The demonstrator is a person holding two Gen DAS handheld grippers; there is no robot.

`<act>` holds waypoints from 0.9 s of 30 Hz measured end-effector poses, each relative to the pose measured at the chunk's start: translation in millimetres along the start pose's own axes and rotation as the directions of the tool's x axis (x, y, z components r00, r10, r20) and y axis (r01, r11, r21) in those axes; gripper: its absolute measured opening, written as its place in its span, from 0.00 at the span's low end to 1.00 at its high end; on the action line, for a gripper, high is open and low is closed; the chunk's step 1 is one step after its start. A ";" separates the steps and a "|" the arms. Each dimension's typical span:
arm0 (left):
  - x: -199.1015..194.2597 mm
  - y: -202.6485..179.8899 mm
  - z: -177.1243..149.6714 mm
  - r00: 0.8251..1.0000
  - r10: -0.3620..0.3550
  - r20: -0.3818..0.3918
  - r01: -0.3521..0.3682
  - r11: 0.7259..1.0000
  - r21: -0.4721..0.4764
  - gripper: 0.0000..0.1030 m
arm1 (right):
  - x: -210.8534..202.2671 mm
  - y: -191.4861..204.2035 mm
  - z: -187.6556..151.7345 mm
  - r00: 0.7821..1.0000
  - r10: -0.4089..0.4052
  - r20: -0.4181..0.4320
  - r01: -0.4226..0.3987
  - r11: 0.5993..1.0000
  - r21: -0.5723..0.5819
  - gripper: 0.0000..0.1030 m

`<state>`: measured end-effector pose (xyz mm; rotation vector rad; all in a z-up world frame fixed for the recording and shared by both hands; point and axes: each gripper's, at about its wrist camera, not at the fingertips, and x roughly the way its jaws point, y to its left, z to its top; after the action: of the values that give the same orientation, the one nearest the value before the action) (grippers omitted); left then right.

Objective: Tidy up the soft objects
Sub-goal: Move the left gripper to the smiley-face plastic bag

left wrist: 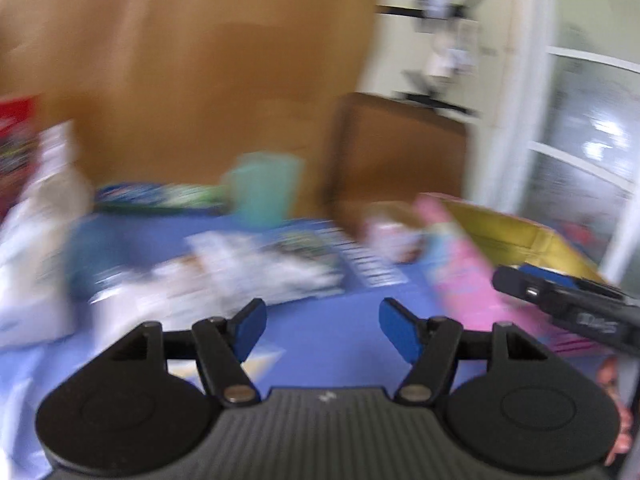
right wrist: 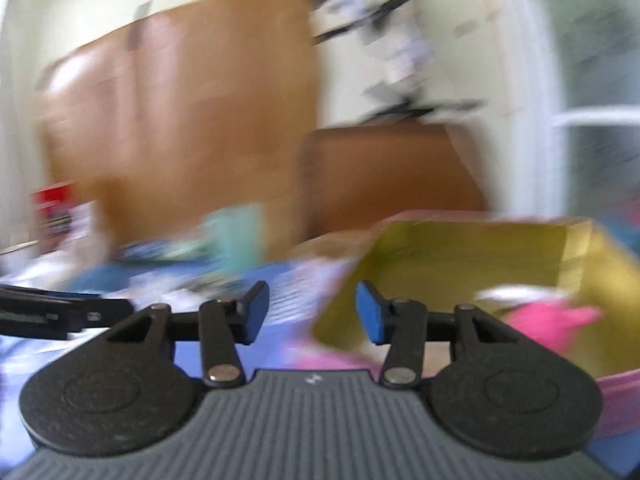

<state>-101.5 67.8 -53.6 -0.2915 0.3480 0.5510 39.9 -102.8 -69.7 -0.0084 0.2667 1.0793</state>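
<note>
From the left wrist camera everything is smeared by motion blur. The left gripper point(left wrist: 322, 326), black with blue pads, holds its jaws partly apart with nothing between them; only the blue cloth-covered surface point(left wrist: 320, 344) shows through the gap. Farther off on that surface lies a scatter of soft packets and pouches point(left wrist: 248, 268), white and patterned, too blurred to tell one from another. A pale teal upright item point(left wrist: 264, 188) stands behind them, near a tall brown wooden wardrobe point(left wrist: 200, 80). To the right sits an open box with a yellow inside and pink outer wall point(left wrist: 512, 232), and the right gripper point(left wrist: 560, 300) reaches in from the right edge over its near corner. A white-framed glass door point(left wrist: 580, 140) fills the far right.

From the right wrist camera, the right gripper point(right wrist: 312, 312) shows its blue pads standing a moderate way apart and empty. Just beyond and to the right is the open yellow-lined box point(right wrist: 460, 248), and a bright pink soft item point(right wrist: 552, 316) lies inside it, with what may be a white piece beside it. The left gripper point(right wrist: 72, 312) enters low at the left edge. The blurred soft packets point(right wrist: 192, 280) lie on the blue surface point(right wrist: 280, 344) to the left of the box, well apart from both sets of pads.
</note>
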 end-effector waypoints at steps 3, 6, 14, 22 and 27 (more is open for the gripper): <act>-13.7 49.9 -6.0 0.991 0.133 0.002 -0.133 0.989 -0.070 0.62 | 36.8 27.3 0.1 0.977 0.159 -0.139 -0.153 0.987 0.053 0.49; -22.8 94.2 -4.4 0.983 0.185 0.005 -0.181 0.966 -0.186 0.67 | 79.7 51.7 2.1 0.939 0.262 -0.223 -0.240 0.963 0.119 0.49; 12.3 120.1 6.9 0.988 0.121 -0.096 -0.142 0.958 -0.250 0.72 | 153.7 86.8 -2.8 0.866 0.358 -0.349 -0.269 0.922 0.279 0.50; 15.6 106.6 -2.2 0.992 0.004 -0.126 -0.038 0.961 -0.273 0.63 | 118.6 99.0 -2.5 0.893 0.294 -0.341 -0.259 0.955 0.147 0.30; -5.0 79.2 -9.6 0.991 -0.072 -0.114 0.041 0.967 -0.253 0.63 | 65.4 87.4 -13.6 0.918 0.262 -0.298 -0.242 0.965 0.102 0.29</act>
<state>-151.6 126.6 -74.1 -0.5796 0.3884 0.5225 -10.1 -6.2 -86.4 -0.0891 0.5986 1.3269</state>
